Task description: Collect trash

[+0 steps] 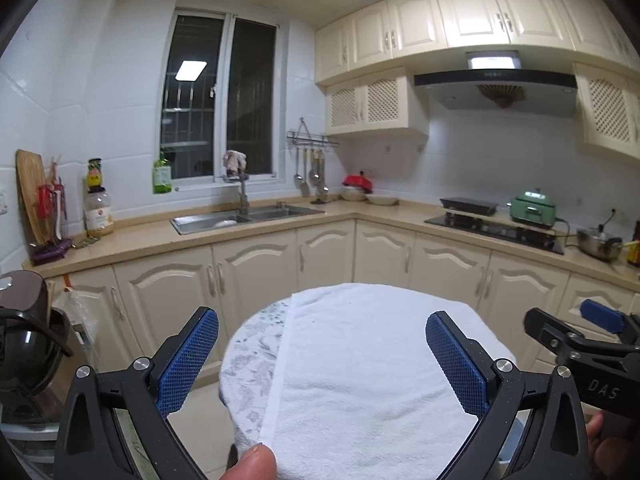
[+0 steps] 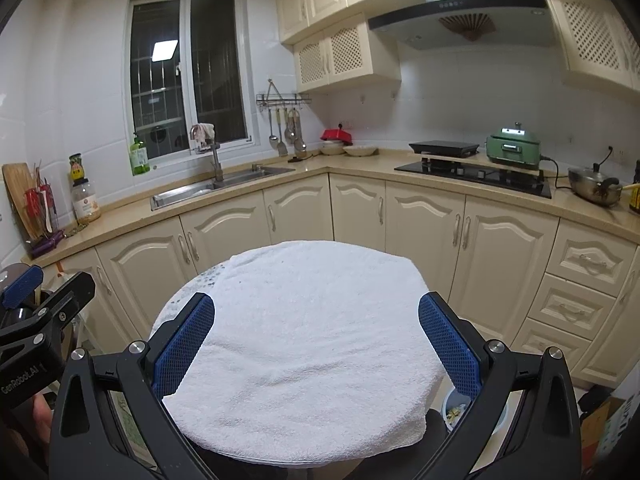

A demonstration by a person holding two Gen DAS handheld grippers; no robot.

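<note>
A round table (image 2: pixel 192 280) draped with a white towel (image 2: pixel 304 340) fills the foreground of both views. I see no loose trash on the towel. My left gripper (image 1: pixel 322 320) hovers open above the towel's near left part, nothing between its blue pads. My right gripper (image 2: pixel 316 300) is open too, empty, above the towel's near edge. Below the table's right rim, a pale round container (image 2: pixel 460 408) holding scraps peeks out, mostly hidden by my right finger. A thumb (image 1: pixel 250 462) shows at the bottom of the left wrist view.
Cream cabinets and a beige counter wrap the far side, with a steel sink (image 2: pixel 216 190), black hob (image 2: pixel 476 174), green cooker (image 2: pixel 514 150) and a pot (image 2: pixel 594 190). A dark appliance (image 1: pixel 24 344) and a plastic bag (image 1: pixel 76 312) stand at the left. A cardboard box (image 2: pixel 604 420) sits at the lower right.
</note>
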